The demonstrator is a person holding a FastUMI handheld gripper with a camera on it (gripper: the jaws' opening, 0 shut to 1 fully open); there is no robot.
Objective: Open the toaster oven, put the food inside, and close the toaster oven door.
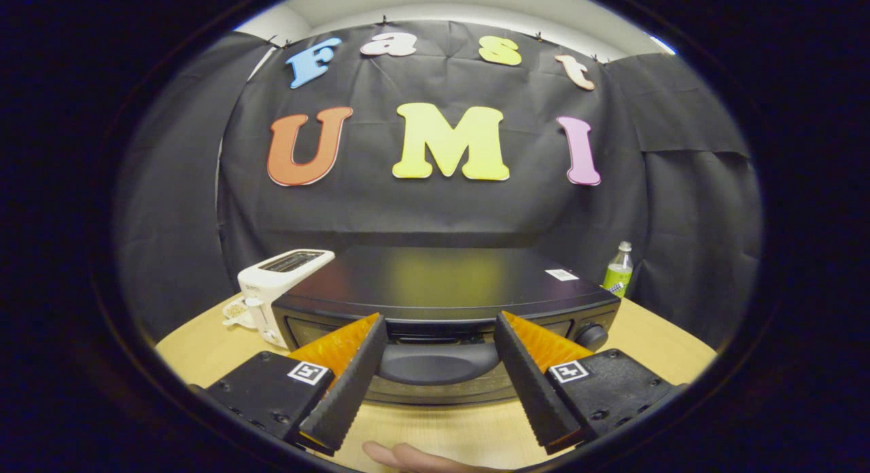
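A black toaster oven (pixel 442 283) sits on the wooden table (pixel 652 337) just ahead of my gripper (pixel 438 320). Its door is closed, and the wide dark door handle (pixel 438 363) lies between my two fingers. The gripper is open, with the fingertips (pixel 376 323) near the top front edge of the oven, one on each side of the handle and nothing pressed between them. A control knob (pixel 593 337) shows on the oven's front, beyond the right finger.
A white pop-up toaster (pixel 275 286) stands beside the oven's left side. A small green-labelled bottle (pixel 618 269) stands behind the oven's right corner. Part of a person's hand (pixel 408 458) shows below the fingers. Black cloth walls close the booth behind.
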